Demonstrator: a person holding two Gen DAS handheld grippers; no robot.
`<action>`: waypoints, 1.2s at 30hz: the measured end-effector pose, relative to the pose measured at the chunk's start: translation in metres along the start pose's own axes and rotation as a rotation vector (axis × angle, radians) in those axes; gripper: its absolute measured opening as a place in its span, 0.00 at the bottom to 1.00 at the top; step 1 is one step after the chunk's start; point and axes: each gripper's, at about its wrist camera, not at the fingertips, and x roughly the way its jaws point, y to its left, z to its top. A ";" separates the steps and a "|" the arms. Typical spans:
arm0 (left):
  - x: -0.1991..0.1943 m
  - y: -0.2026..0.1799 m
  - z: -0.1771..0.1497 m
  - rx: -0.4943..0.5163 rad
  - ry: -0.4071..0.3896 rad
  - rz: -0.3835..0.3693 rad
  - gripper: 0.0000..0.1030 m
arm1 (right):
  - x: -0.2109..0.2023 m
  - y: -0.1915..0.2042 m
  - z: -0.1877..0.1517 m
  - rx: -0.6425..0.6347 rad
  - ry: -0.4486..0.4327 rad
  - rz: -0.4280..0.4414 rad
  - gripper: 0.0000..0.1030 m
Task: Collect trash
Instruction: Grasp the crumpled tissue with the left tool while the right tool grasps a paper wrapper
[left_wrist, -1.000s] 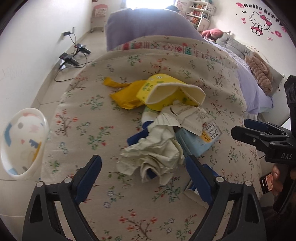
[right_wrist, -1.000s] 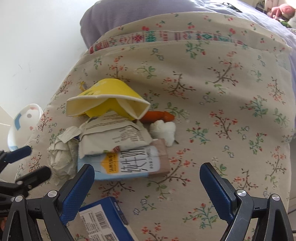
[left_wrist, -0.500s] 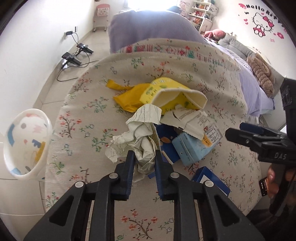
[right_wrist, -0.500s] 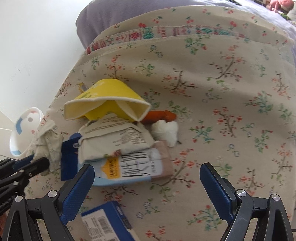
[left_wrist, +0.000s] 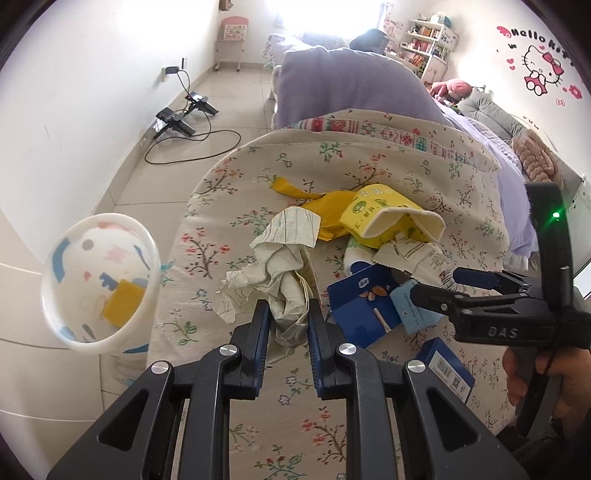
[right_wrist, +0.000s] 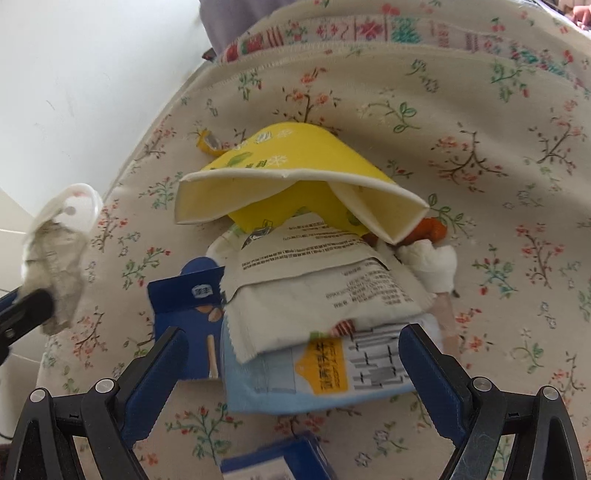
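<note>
The left gripper (left_wrist: 286, 314) has its jaws drawn close together on a crumpled paper (left_wrist: 275, 266) — a pale, cream-coloured sheet with faint ruled lines, wadded into loose folds, its lower end pinched between the blue pads and its upper flap fanning out above them. The jaws have just been closing, with that paper between them. In the right wrist view the same wad (right_wrist: 51, 280) hangs at the far left, clear of the heap and in front of a white bin (left_wrist: 99, 284) with pastel shapes on its inside wall, which stands on the floor beside the bed; a yellow scrap lies inside it.

The remaining trash sits in a heap on the floral bedspread (left_wrist: 369, 162). A squashed yellow paper cup (right_wrist: 295, 177) with a white inside lies on its side at the top. Below it lies a torn cream wrapper (right_wrist: 317, 280) printed with small text, overlapping a light blue milk carton (right_wrist: 317, 380) with a yellow label. A dark blue packet (right_wrist: 184, 295) lies to the left of them, a wad of white tissue (right_wrist: 432, 266) and something orange to the right, and a blue box (left_wrist: 447, 365) with a barcode nearer the camera.

The right gripper (right_wrist: 291, 376) stands wide open, its pads on either side of the carton's near end — not pressing it. A hand (left_wrist: 546, 384) holds its grip.
</note>
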 end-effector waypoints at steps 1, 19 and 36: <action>-0.001 0.003 0.000 -0.003 0.000 0.002 0.20 | 0.004 0.001 0.002 0.005 0.004 -0.007 0.92; -0.017 0.037 -0.001 -0.072 -0.022 0.030 0.20 | 0.007 -0.007 0.016 0.080 -0.009 0.052 0.42; -0.027 0.051 0.000 -0.101 -0.039 0.032 0.20 | -0.013 -0.027 0.022 0.159 -0.066 0.010 0.99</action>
